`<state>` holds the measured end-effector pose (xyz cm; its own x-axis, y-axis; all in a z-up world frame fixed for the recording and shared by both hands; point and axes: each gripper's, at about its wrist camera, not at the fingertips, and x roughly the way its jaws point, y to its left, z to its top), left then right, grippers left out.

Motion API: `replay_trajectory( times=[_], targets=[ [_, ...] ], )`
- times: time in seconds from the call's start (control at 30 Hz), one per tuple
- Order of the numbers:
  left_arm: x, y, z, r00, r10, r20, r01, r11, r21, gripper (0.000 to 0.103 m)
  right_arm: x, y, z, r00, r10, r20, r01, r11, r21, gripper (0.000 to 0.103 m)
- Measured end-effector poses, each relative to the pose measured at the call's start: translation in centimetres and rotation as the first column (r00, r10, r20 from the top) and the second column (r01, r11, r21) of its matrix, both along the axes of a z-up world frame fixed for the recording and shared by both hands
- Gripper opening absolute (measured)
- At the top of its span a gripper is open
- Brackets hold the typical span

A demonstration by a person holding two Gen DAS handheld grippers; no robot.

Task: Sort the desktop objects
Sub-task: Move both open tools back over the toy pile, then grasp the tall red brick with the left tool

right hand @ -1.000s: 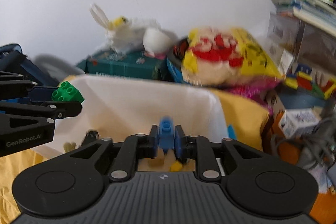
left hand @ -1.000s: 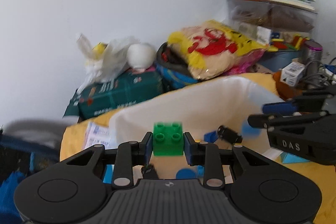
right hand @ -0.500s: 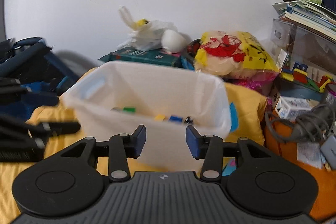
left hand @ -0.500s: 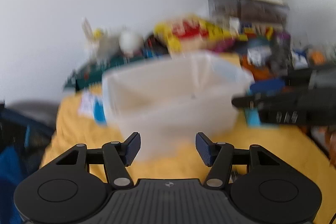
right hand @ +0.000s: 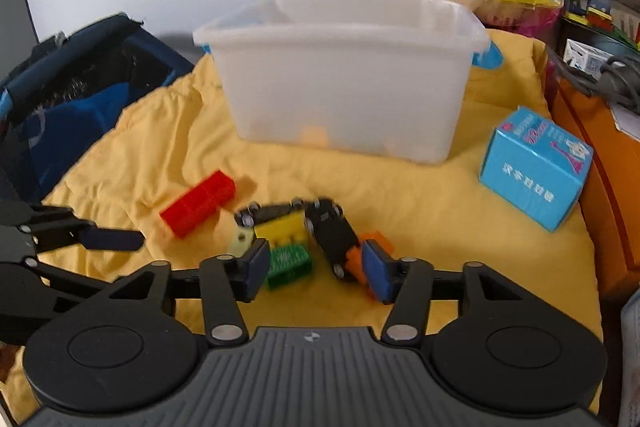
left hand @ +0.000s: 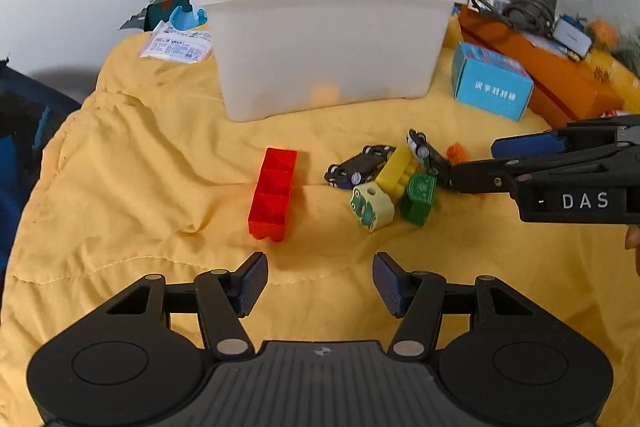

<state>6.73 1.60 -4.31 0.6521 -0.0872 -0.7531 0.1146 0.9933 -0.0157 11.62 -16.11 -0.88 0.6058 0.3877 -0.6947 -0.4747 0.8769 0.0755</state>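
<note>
A translucent white bin (left hand: 324, 39) (right hand: 344, 75) stands on the yellow cloth (left hand: 140, 155). In front of it lie a long red brick (left hand: 273, 193) (right hand: 198, 203), two black toy cars (left hand: 358, 167) (right hand: 332, 231), a yellow brick (left hand: 398, 167) (right hand: 280, 227), a green brick (left hand: 418, 193) (right hand: 289, 263), a pale frog block (left hand: 372, 205) and an orange brick (right hand: 372, 247). My left gripper (left hand: 320, 283) is open and empty, just short of the red brick. My right gripper (right hand: 316, 269) is open and empty, low over the green brick, a car and the orange brick.
A blue carton (left hand: 492, 87) (right hand: 534, 167) stands right of the bin. An orange box (left hand: 544, 71) with cables lies at far right. Snack bags, a plastic bag and stacked boxes fill the back. A dark blue bag (right hand: 72, 91) sits at left.
Both grippers let go of their bricks, the left its green one and the right its blue one, opened, and drew back down from the bin to the loose toys.
</note>
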Motion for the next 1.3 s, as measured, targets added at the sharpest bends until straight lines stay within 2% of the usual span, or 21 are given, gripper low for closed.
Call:
replay_trajectory(
  times=[0.27, 0.37, 0.43, 0.6, 0.7, 0.73, 0.8, 0.93, 1.0, 1.1, 1.17, 1.3],
  targets=[
    [0.4, 0.4, -0.2, 1.0, 0.01, 0.017, -0.011, 0.999, 0.032, 0.062, -1.7, -0.3, -2.2, 0.999, -0.04, -0.009, 0.039, 0.998, -0.045, 0.055],
    [0.8, 1.0, -0.3, 1.0, 0.02, 0.02, -0.021, 0.999, 0.035, 0.062, -2.2, -0.6, -3.4, 0.998, -0.047, -0.041, 0.044, 0.997, -0.061, 0.052],
    [1.3, 1.4, -0.4, 0.999, 0.026, 0.023, -0.027, 0.999, 0.041, 0.062, -2.7, -0.8, -4.0, 0.997, -0.047, -0.063, 0.042, 0.997, -0.072, 0.046],
    [3.4, 2.2, -0.8, 1.0, 0.013, 0.024, -0.014, 0.999, 0.047, 0.061, -3.4, -1.0, -4.1, 0.997, -0.049, -0.057, 0.044, 0.996, -0.079, 0.045],
    [4.6, 1.9, -1.1, 1.0, -0.027, 0.009, 0.026, 0.998, 0.058, 0.043, -3.6, -0.9, -4.0, 0.997, -0.052, -0.052, 0.047, 0.995, -0.084, 0.044],
    [4.8, 1.9, -1.2, 0.999, -0.038, 0.008, 0.037, 0.998, 0.054, 0.028, -3.7, -0.9, -4.0, 0.997, -0.052, -0.05, 0.047, 0.995, -0.085, 0.044],
    [5.0, 2.1, -1.3, 0.999, -0.039, -0.007, 0.04, 0.998, 0.045, 0.027, -3.8, -0.9, -4.0, 0.998, -0.05, -0.049, 0.045, 0.995, -0.09, 0.044],
    [2.7, 2.7, -0.4, 0.999, -0.04, -0.015, 0.04, 0.999, -0.029, 0.027, -3.9, -0.8, -4.0, 0.998, -0.047, -0.048, 0.043, 0.995, -0.092, 0.044],
    [0.5, 2.8, 0.0, 0.997, -0.079, -0.027, 0.076, 0.993, -0.091, 0.027, -4.2, -0.7, -3.9, 0.998, -0.043, -0.034, 0.04, 0.996, -0.086, 0.044],
    [-2.5, 2.2, 0.0, 0.991, -0.121, -0.064, 0.11, 0.983, -0.146, 0.027, -4.7, -0.8, -3.8, 0.999, -0.03, -0.017, 0.029, 0.997, -0.071, 0.044],
    [-3.8, 1.8, -0.2, 0.986, -0.135, -0.096, 0.111, 0.968, -0.227, 0.027, -5.0, -0.8, -3.9, 1.0, -0.027, -0.014, 0.025, 0.997, -0.073, 0.044],
    [-4.5, 1.6, -1.3, 0.979, -0.134, -0.154, 0.066, 0.921, -0.385, 0.027, -5.2, -0.7, -4.2, 1.0, -0.017, -0.017, 0.016, 0.996, -0.083, 0.044]
  ],
)
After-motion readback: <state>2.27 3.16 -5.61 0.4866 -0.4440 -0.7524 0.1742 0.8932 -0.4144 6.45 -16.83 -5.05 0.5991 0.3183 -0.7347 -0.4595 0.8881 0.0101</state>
